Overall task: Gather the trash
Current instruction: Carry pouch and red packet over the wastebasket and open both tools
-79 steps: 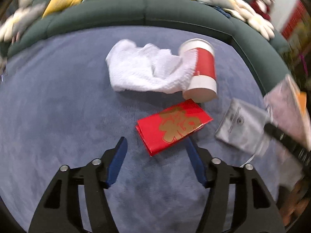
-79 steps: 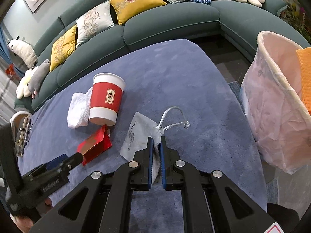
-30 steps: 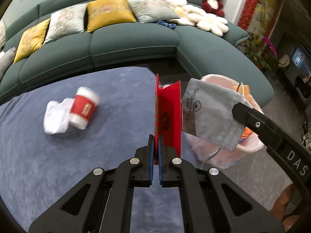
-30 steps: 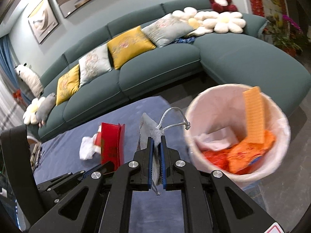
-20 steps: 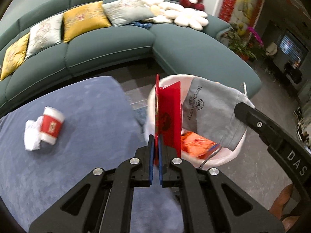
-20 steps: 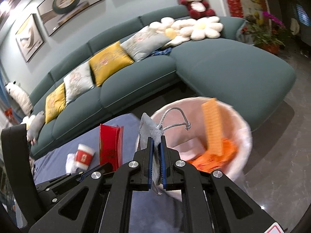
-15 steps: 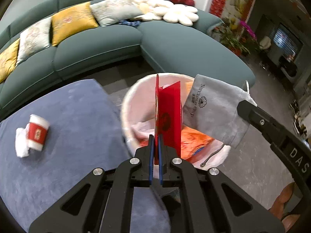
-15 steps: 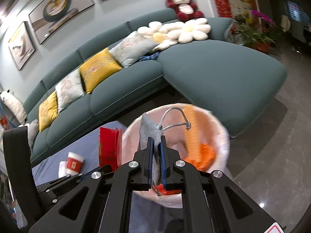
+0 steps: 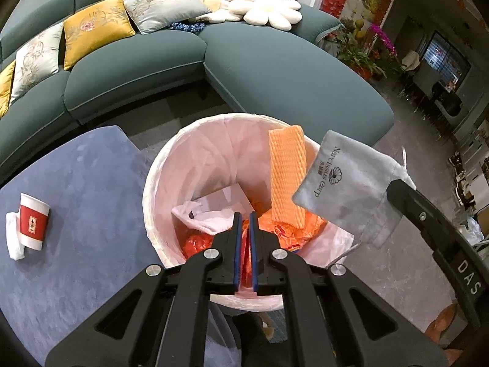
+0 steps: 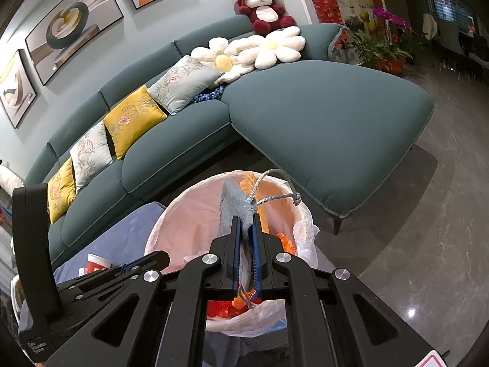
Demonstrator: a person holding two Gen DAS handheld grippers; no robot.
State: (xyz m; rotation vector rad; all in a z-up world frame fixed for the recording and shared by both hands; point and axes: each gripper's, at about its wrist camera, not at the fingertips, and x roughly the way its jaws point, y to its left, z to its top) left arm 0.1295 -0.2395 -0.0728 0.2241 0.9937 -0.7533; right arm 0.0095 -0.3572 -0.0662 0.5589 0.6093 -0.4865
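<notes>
Trash bin (image 9: pixel 159 165) sits right under both our grippers. Right gripper (image 10: pixel 245 229) pinches the grey pouch (image 9: pixel 351 183). Left gripper (image 9: pixel 243 229) looks slightly parted, nothing in it.

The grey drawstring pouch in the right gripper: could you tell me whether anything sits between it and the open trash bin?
Nothing visible does. The grey drawstring pouch, pinched in the right gripper, hangs over the trash bin, whose mouth is uncovered.

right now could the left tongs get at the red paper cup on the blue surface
Probably not without moving first. The left tongs hang over the trash bin, while the red paper cup stands well off to their left. Nothing blocks the path, and they look slightly parted with nothing visibly between them.
</notes>
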